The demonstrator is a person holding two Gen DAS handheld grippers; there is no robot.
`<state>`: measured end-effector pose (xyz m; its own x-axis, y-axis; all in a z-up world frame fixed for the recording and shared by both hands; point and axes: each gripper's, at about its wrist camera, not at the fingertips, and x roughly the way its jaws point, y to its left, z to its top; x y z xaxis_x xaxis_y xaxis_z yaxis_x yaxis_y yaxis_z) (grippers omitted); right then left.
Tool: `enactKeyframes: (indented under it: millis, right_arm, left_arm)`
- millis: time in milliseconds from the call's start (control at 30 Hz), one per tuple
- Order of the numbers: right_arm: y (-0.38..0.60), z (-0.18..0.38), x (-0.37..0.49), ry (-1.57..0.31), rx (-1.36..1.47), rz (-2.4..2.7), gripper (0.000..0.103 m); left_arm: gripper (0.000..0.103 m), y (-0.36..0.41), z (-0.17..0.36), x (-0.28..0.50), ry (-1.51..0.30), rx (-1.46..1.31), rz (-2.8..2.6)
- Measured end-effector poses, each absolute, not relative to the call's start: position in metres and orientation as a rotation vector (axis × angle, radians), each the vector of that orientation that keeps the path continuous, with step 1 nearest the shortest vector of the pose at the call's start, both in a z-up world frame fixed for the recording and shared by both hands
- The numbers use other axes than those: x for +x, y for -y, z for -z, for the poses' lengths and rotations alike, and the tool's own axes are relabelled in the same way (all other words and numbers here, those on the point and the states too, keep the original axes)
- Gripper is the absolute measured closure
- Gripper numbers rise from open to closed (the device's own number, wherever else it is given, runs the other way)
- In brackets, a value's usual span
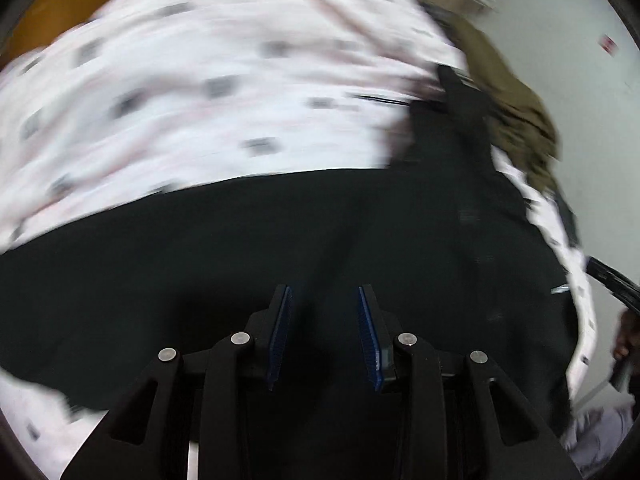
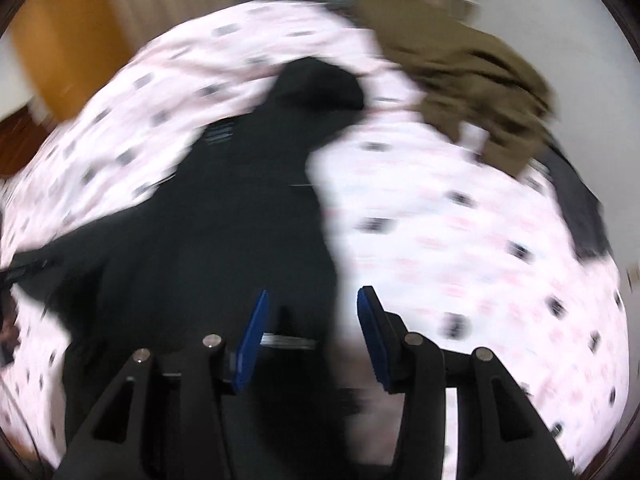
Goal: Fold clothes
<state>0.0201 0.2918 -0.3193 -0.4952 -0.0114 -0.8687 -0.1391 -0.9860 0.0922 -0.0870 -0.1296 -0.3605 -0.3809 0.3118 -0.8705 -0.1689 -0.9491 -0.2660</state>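
A black garment lies on the patterned bed sheet below both angled-down grippers; an olive garment sits beyond. Left gripper and right gripper jaws stand released, gripping nothing.

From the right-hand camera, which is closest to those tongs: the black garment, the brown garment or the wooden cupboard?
1. Black garment: right under the right tongs, spreading left.
2. Brown garment: farther off, upper right on the patterned sheet.
3. Wooden cupboard: beyond the sheet, upper left.

Black garment on white sheet (pink-and-grey printed), olive-brown garment beside.
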Motion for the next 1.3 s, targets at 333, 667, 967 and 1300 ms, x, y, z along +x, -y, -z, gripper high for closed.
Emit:
enactKeyframes:
  millis: [333, 667, 967, 1300]
  right_arm:
    - [-0.386, 0.377, 0.044, -0.374, -1.674, -2.709, 0.055]
    - [-0.429, 0.383, 0.055, -0.467, -1.77, -2.816, 0.055]
    - [-0.447, 0.393, 0.04, -0.597, -1.824, -2.851, 0.055]
    - [-0.391, 0.406, 0.022, -0.714, -1.939, -2.95, 0.054]
  left_arm:
    - [0.072, -0.137, 0.334, -0.09, -0.068, -1.548, -2.264]
    - [0.061, -0.213, 0.376, -0.044, -0.132, -1.903, -2.418]
    - [0.094, -0.183, 0.414, -0.049, -0.037, -2.104, -2.457]
    - [0.1, -0.038, 0.369, -0.008, 0.38, -2.071, -2.673]
